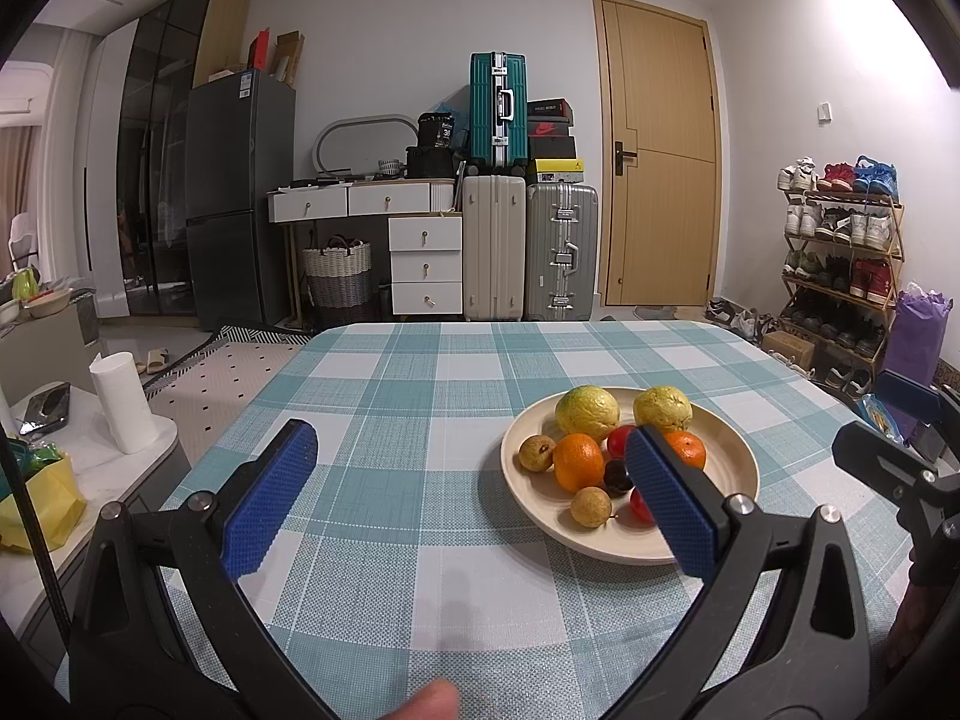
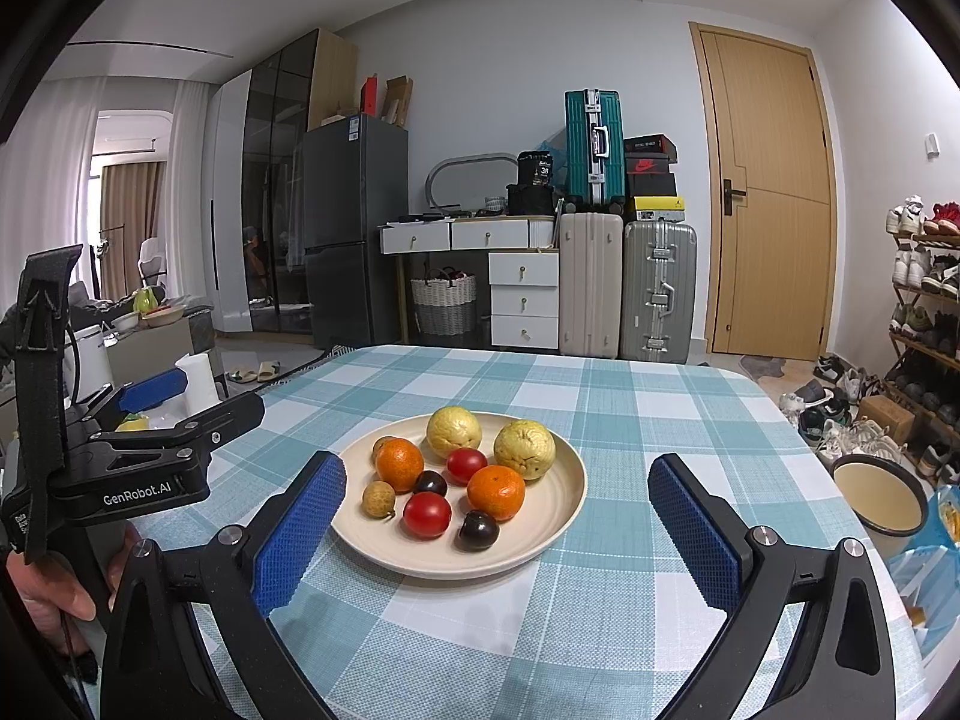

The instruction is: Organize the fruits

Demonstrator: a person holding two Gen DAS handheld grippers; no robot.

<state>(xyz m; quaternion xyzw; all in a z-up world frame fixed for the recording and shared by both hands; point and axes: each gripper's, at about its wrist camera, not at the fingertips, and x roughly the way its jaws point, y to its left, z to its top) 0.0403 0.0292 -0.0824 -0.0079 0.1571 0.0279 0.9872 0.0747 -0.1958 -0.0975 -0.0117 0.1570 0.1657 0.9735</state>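
Left gripper [image 1: 468,480] and right gripper [image 2: 498,516]: both spread wide, holding nothing, hovering low over the checked surface [image 2: 630,408] just short of the plate [image 2: 558,516]. All fruit in view sits mixed on that plate: two guavas [image 2: 454,431], two oranges [image 2: 495,492], tomatoes [image 2: 426,514], dark plums [image 2: 478,530], small brown fruit [image 2: 378,500]. Fits either gathered or awaiting sorting. Cloth around plate bare; surface edge drops near right, where a bowl [image 2: 876,495] sits.
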